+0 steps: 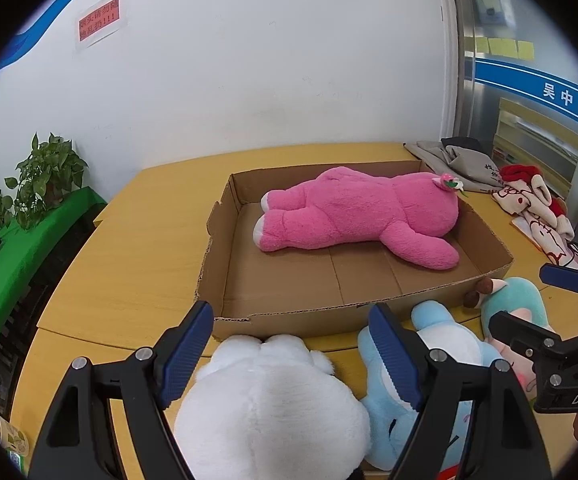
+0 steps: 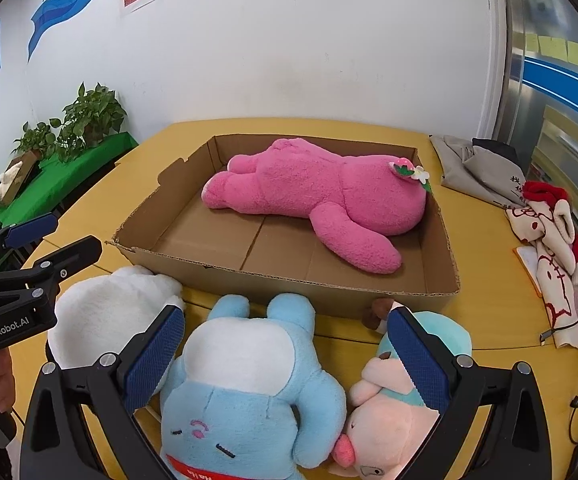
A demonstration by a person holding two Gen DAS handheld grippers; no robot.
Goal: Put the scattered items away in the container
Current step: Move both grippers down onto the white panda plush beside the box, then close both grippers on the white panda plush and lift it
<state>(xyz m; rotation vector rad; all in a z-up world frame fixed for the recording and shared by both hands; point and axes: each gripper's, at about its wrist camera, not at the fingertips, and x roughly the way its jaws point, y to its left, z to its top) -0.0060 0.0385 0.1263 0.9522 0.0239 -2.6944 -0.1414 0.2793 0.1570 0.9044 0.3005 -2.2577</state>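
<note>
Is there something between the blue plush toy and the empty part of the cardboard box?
Only the near wall of the brown cardboard box stands between. The light blue plush toy lies just before it; the big pink plush bear lies further back.

The bench [image 2: 489, 280] is yellow and the cardboard box [image 2: 273, 284] plain brown. Inside lies a hot-pink bear [image 2: 317, 196] with white soles (a small pink-and-white flower on its ear). In front sit a white plush [image 2: 109, 312], a sky-blue one [image 2: 249, 380] with a white patch, and a pale pink and mint one [image 2: 393, 412]. Both tools, left [image 1: 289, 344] and right [image 2: 285, 352], are black with ribbed navy pads [image 2: 153, 360].
</note>
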